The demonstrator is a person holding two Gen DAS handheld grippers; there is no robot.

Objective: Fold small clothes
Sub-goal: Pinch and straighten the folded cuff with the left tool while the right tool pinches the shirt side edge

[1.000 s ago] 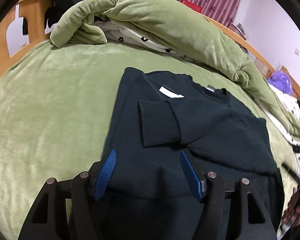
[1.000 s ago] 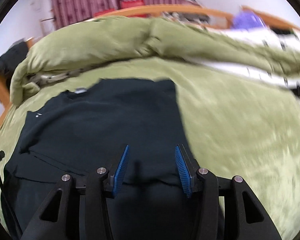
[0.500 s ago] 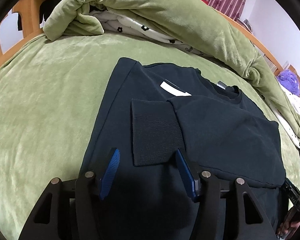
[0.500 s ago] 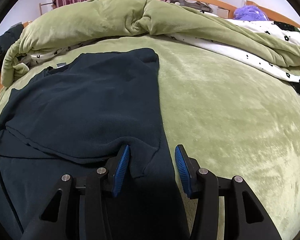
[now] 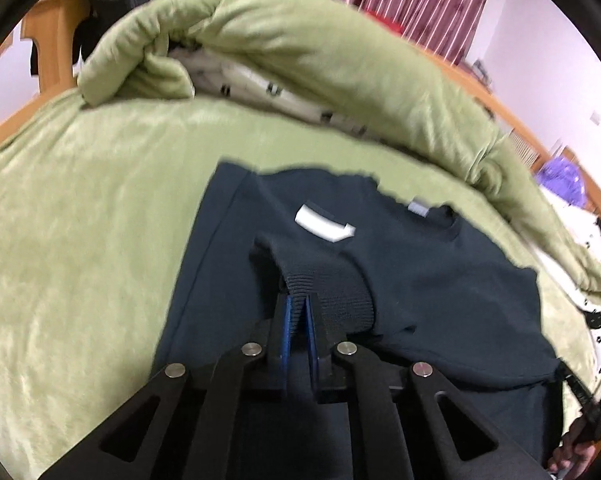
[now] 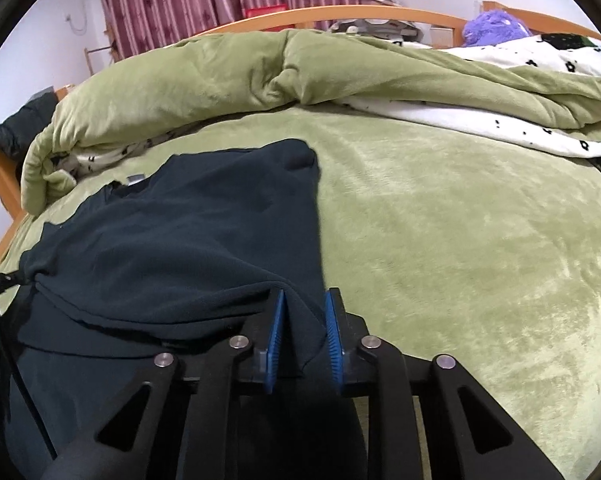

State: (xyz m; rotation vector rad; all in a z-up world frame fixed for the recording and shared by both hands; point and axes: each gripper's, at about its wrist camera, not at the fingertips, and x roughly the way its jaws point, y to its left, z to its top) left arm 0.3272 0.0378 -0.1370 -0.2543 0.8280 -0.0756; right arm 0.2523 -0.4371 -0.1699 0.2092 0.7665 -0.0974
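Observation:
A dark navy sweater (image 5: pixel 420 264) lies on the green bed cover, neck toward the far side, one sleeve folded across its body. A white label (image 5: pixel 324 226) shows near the collar. My left gripper (image 5: pixel 298 312) is shut on the sleeve's ribbed cuff (image 5: pixel 332 296) and lifts it slightly. In the right wrist view the sweater (image 6: pixel 172 240) fills the left half. My right gripper (image 6: pixel 302 312) straddles the sweater's right edge with fabric between its blue pads (image 6: pixel 332 332); the jaws stand partly apart.
A rolled green duvet (image 5: pixel 300 60) with white patterned lining lies along the far side of the bed. The wooden bed frame (image 5: pixel 48 40) stands at the far left. The green bed cover (image 6: pixel 480 240) spreads to the right of the sweater.
My left gripper has closed on the sleeve cuff and raised it. My right gripper has narrowed around the sweater's right edge.

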